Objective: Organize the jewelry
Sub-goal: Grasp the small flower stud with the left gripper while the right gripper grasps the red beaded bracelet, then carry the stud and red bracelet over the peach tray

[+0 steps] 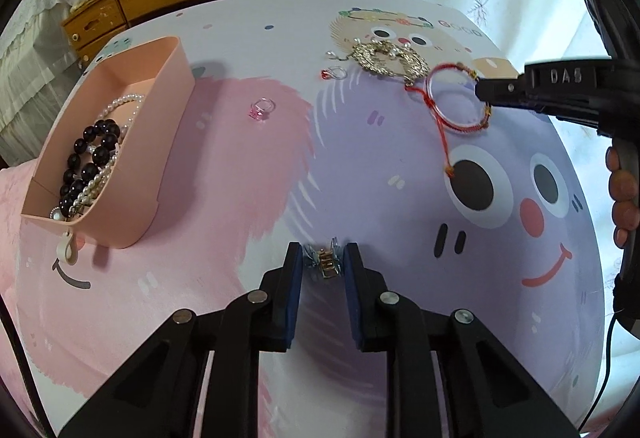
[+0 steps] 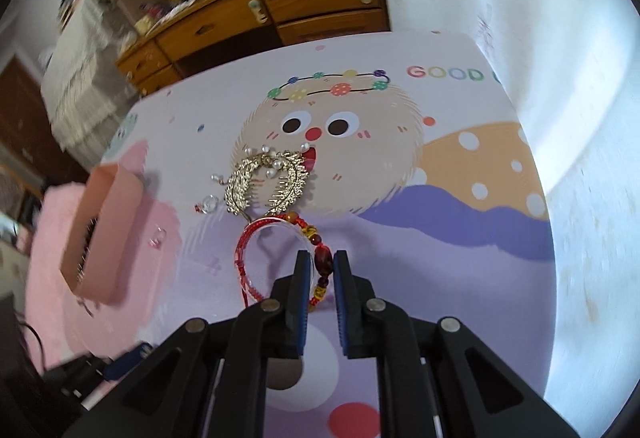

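- The left gripper [image 1: 322, 262] has its blue pads either side of a small metal hair clip [image 1: 325, 264], apparently pinching it, though contact is hard to confirm.
- The right gripper [image 2: 320, 270] is closed on the beaded part of a red string bracelet [image 2: 280, 250] lying on the cartoon-print mat [image 1: 360, 166].
- Just beyond sits a gold hair comb [image 2: 266, 180].
- A pink-stone ring [image 1: 262, 109] lies between it and the pink box [image 1: 152, 158], which holds black beads [image 1: 90, 158] and pearls.

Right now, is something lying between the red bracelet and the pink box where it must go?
The pink ring lies on the cloth between the red bracelet and the pink box; nothing tall stands there.
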### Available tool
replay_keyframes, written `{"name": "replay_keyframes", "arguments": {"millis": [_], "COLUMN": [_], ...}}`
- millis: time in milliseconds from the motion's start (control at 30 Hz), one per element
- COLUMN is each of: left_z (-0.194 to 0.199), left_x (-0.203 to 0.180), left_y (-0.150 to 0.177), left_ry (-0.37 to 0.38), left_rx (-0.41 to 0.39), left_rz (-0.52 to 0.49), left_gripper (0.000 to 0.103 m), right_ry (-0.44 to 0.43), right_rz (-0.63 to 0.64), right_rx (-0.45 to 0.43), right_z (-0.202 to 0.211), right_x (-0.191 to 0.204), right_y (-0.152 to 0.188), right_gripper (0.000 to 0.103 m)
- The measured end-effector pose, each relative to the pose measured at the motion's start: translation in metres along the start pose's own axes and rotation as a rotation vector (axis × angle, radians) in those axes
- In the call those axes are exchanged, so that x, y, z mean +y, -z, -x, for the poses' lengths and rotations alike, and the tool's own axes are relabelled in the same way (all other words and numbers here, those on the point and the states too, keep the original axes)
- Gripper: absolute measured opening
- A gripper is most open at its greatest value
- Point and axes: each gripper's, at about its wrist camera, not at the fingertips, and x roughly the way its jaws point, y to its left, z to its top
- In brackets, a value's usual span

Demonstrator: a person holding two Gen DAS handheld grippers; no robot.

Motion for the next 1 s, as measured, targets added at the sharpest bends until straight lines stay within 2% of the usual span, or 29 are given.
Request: {"name": "replay_keyframes", "arguments": {"millis": [200,333,700,1000], "left_z": [0.011,0.024,0.064,0.092], "left_x": [0.005,0.011,0.045,0.089], "left_y": [0.005,0.008,0.024,0.03], "left_ry": [0.025,0.027,0.004,-0.038], "left_rx": [-0.005,-0.022,-0.067,-0.085], "left_rz": [0.028,0.027,0.048,0.077], "left_gripper": [0.018,0.018,0.018,0.018], "right_ry": [-0.054,-0.064,-0.116,-0.214], "right_rz": [-0.165,-0.201,-0.188,-0.093], "right_rx": [0.002,0.0,0.027,0.04], "right_z": [0.008,0.014,0.029,0.04], "right_x": [-0.007,-0.006,0.025,0.087], "right_y": [0.007,0.016,0.052,0.063], "right_gripper": [0.01,0.01,0.01,0.01]}}
